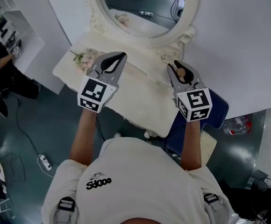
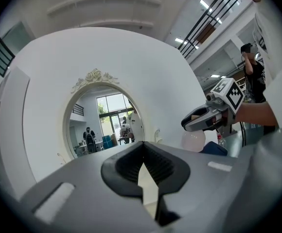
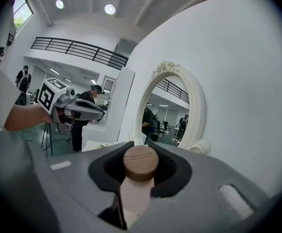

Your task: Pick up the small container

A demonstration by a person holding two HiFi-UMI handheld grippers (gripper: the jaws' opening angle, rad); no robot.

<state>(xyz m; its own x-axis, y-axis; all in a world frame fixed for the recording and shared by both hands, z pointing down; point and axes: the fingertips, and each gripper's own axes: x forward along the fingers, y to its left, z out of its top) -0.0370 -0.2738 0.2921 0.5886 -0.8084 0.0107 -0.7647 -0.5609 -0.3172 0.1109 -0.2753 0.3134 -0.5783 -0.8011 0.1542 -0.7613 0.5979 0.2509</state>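
The small container (image 3: 140, 165), a pale pink bottle with a round wooden cap, is clamped between the jaws of my right gripper (image 3: 141, 154). In the head view its cap (image 1: 181, 72) shows inside the right gripper (image 1: 178, 70), held above the right end of the white vanity table (image 1: 126, 101). My left gripper (image 1: 118, 59) hovers over the table's left part with its jaws shut and nothing between them. In the left gripper view the dark pads (image 2: 126, 166) meet at a thin slit. Each gripper appears in the other's view: right gripper (image 2: 202, 119), left gripper (image 3: 82, 110).
An oval white-framed mirror (image 1: 173, 34) stands at the back of the table against a curved white wall. A small bunch of flowers (image 1: 84, 59) lies at the table's left end. A blue seat (image 1: 219, 110), a water bottle (image 1: 237, 125) and a power strip (image 1: 45, 162) are on the floor.
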